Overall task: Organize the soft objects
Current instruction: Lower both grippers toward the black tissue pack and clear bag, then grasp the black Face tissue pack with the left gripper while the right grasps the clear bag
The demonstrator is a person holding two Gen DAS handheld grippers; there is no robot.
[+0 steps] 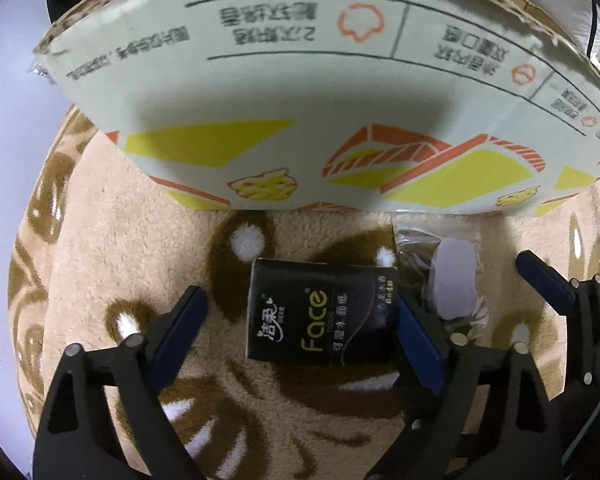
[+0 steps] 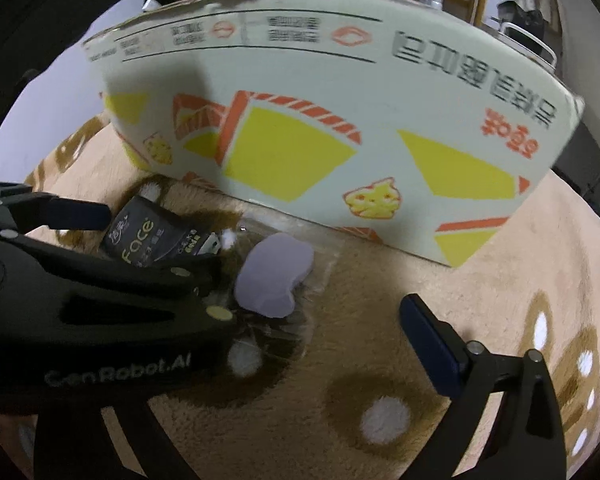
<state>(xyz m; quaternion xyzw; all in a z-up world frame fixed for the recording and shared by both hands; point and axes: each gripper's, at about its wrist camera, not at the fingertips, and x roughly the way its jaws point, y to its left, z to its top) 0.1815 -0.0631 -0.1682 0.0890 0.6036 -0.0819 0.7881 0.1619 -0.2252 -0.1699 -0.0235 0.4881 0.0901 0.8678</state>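
Straddling the black tissue pack (image 1: 320,314) on the blanket (image 1: 112,240) before the box (image 1: 300,92), the left tool (image 1: 300,316) is held spread, not yet pinching, while the right tool (image 2: 260,320), also spread, is poised near the bagged purple pad (image 2: 274,280); closing is called for next.

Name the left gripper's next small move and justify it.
Probably close the left gripper on the black tissue pack. The pack lies flat on the plush blanket between the open jaws, one pad already at its right edge, the other still apart, in front of the cardboard box.
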